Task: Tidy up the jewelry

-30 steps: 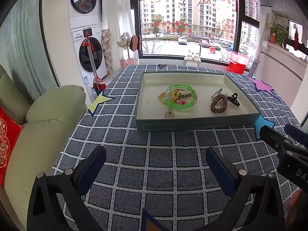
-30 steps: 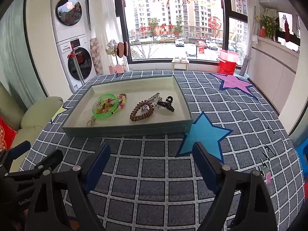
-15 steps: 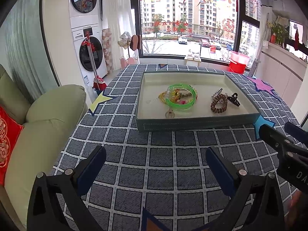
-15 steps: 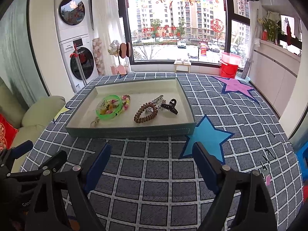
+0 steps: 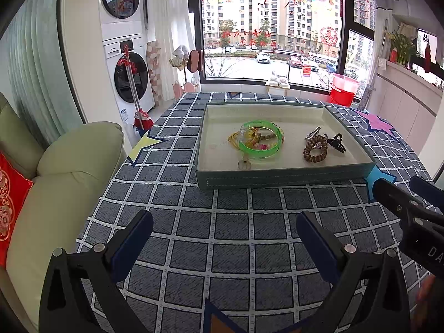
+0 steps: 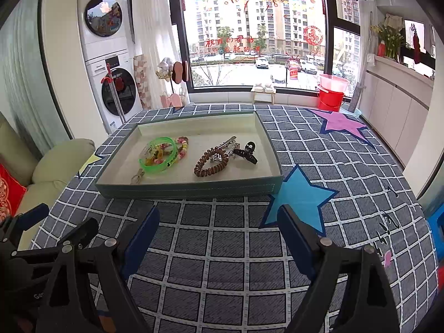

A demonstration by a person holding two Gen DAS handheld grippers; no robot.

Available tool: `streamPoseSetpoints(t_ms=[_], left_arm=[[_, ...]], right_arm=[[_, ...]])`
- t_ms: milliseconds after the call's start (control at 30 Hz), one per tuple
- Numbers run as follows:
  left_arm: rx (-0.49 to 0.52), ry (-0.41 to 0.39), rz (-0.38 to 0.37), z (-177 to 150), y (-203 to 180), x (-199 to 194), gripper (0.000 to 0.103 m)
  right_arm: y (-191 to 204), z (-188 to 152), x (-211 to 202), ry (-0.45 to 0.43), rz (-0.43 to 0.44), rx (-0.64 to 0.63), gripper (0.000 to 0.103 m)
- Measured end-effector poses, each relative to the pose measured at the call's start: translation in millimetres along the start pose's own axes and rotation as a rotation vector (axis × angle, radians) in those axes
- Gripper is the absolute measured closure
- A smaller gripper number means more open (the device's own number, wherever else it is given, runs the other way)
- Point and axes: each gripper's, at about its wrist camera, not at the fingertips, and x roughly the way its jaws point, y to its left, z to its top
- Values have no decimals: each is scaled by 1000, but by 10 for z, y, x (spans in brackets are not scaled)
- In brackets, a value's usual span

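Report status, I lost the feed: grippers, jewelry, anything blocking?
Left gripper and right gripper open, empty, short of the tray. Green bangle, spiral hair tie, black claw clip inside tray. Nothing blocking.

We record two hand-held black plastic two-finger grippers, left (image 5: 224, 231) and right (image 6: 217, 223). Each carries flat dark-blue rectangular pads (image 5: 131, 245) on the inner faces of angular black fingers, with triangular cut-outs in the finger frames behind the pads. Round silver screw heads (image 5: 99, 247) sit on the finger tops just behind the pads. White lettering, only partly legible, marks the body of each unit where it shows in the other's view.
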Motion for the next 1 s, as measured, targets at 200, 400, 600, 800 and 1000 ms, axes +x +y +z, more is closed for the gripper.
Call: streamPoseSetpoints(t_ms=[200,400,600,800,1000], left_arm=[[2,-3,-2,2,-9,-16,0],[1,1,-2,-2,-6,-16,0],[0,1,-2,-3,-3,-11,0],[-2,1,0,-7,3,-12,0],[-2,2,0,-9,8,-12,0]], right_arm=[[-1,0,-1,0,0,0,14],[8,-1,4,1,1,6,14],[-4,-2,4,1,2,3,14],[12,2,2,2,3,5,14],[15,-4,-2,1,1,3,14]])
